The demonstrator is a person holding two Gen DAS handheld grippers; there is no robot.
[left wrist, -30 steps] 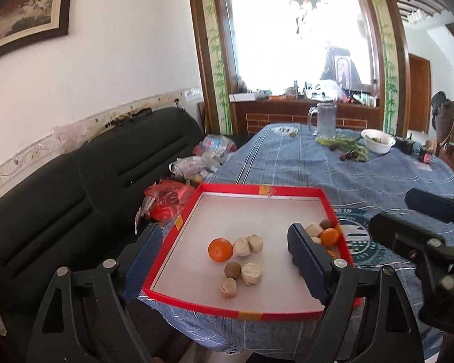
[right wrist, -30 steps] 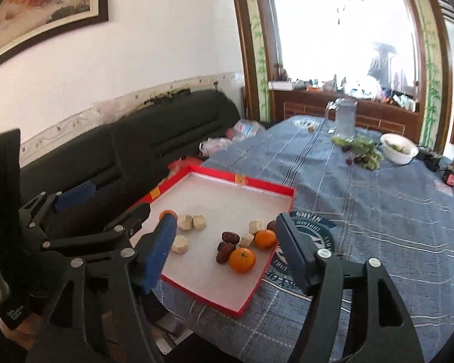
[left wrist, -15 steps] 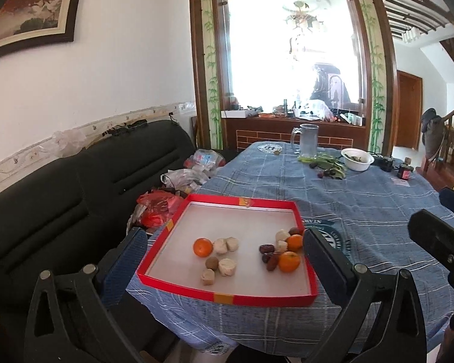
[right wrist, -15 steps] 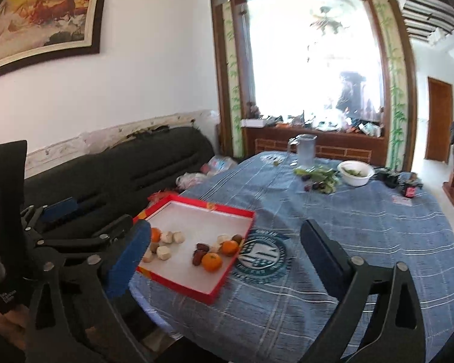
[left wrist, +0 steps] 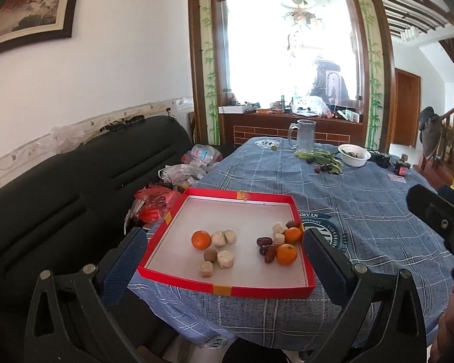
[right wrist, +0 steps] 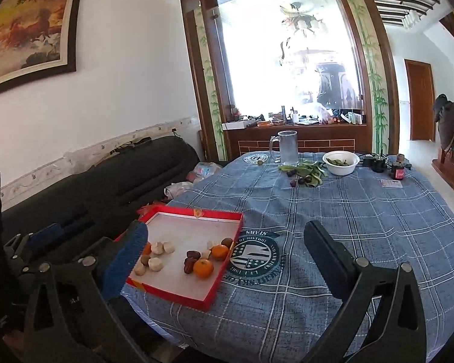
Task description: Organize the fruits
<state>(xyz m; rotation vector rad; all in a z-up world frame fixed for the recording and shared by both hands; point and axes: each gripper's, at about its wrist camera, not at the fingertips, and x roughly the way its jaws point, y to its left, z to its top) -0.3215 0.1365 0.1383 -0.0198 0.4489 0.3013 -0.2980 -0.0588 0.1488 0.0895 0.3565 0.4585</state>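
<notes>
A red tray (left wrist: 227, 288) with a white floor sits at the near left edge of the blue checked tablecloth (left wrist: 363, 211). At its left lie an orange (left wrist: 201, 240), white fruit pieces (left wrist: 224, 237) and a small brown fruit (left wrist: 210, 255). At its right lie two oranges (left wrist: 286, 254), dark red dates (left wrist: 264, 241) and more white pieces. My left gripper (left wrist: 224, 251) hangs open in front of the tray, nothing between its fingers. My right gripper (right wrist: 227, 242) is open too, held back over the table's near edge, with the tray (right wrist: 172, 293) to its left.
At the far end of the table stand a glass mug (left wrist: 305, 134), a white bowl (left wrist: 354, 155), green leaves with dark fruits (left wrist: 320, 158) and a small bottle (left wrist: 401, 168). A black sofa (left wrist: 45, 196) with plastic bags (left wrist: 157, 202) runs along the left.
Both grippers have drawn back and up from the tray, so it looks smaller. The left gripper's right finger no longer covers the right fruit cluster. The fruits have not moved.
</notes>
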